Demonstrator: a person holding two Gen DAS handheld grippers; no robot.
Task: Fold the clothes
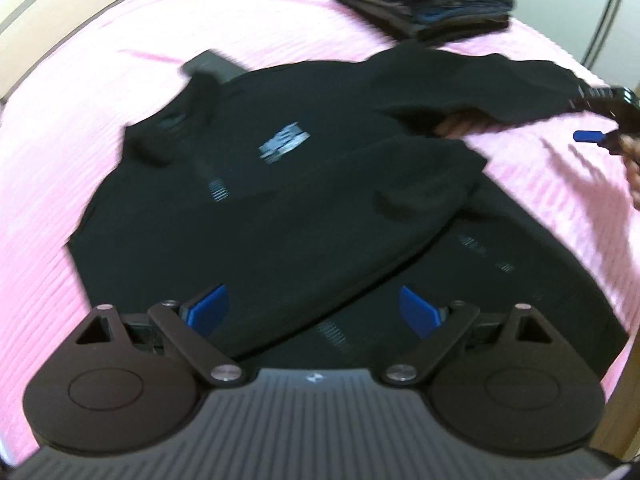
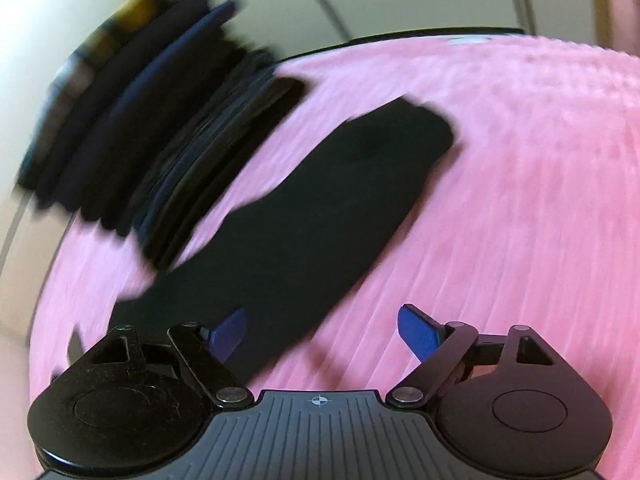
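Right, black sweatshirt (image 1: 280, 200) lies spread on the pink bedspread (image 1: 80, 120), collar toward the far-left side, pale chest print (image 1: 284, 142) facing up. One sleeve (image 1: 360, 216) is folded across the sweatshirt's body; the other sleeve (image 2: 320, 208) stretches out flat from the body toward the stack of folded dark clothes (image 1: 428, 4), which sits on the bedspread beyond the sweatshirt, close to the sleeve but not clearly touching it. My left tongs (image 1: 314, 312) hang over the sweatshirt's near hem, blue pads (image 1: 212, 308) wide apart, nothing between them, only cloth below. My right tongs (image 2: 320, 334) are also spread wide and empty: the left pad (image 2: 230, 332) sits over the outstretched sleeve near the body end, the right pad (image 2: 420, 334) over bare bedspread. From the left wrist view the right tongs (image 1: 592, 136) show at the far edge just past the sleeve's cuff, with part of my hand (image 1: 634, 160) behind them. Both views are motion-blurred, so whether any pad touches fabric I cannot tell.
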